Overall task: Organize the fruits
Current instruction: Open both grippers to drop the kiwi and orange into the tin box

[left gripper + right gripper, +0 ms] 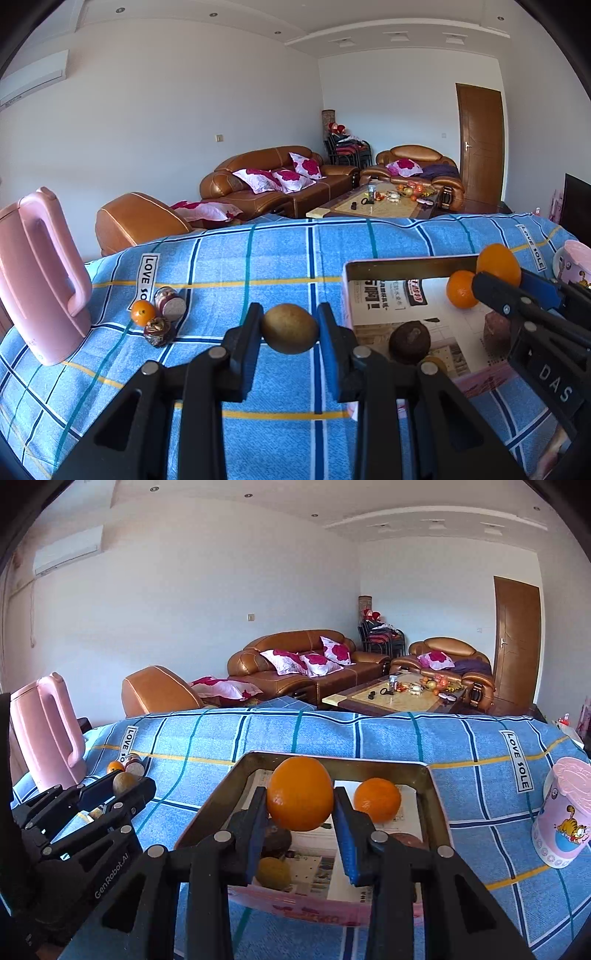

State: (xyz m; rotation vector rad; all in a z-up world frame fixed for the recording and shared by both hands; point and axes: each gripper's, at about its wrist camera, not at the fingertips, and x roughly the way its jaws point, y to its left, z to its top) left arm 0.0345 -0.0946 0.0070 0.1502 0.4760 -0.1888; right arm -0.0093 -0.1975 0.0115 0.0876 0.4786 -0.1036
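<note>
1. The left gripper (290, 328) is clenched on a greenish-brown fruit (290, 328), its pads pressing on the two ends so that the fruit's long axis runs across, from pad to pad. The fruit hangs clear above the blue checked cloth (236, 258) that covers the counter.

2. The right gripper (300, 797) grasps a large orange (300, 797), held over the near half of the metal tray (437, 801).

3. The deciding relation: from the left gripper the tray lies to its right, its near-left corner just beside the gripper's right finger. The greenish-brown fruit is outside the tray wall, so a sideways carry to the right, over the rim, seems called for.

4. The right gripper is already over the tray, hence the nearer of the two to a placing spot; a straight lowering would probably serve.

5. Inside the tray, on its printed paper lining, lie a smaller orange (377, 799) at the far side, a dark brown fruit (410, 341) and a yellowish fruit (274, 873) near the front. Free paper shows between them.

6. Still outside, by the pink kettle (40, 277): a small orange (142, 312), a dark fruit (159, 331) and a small jar (170, 302) lying on its side, all close together.
</note>
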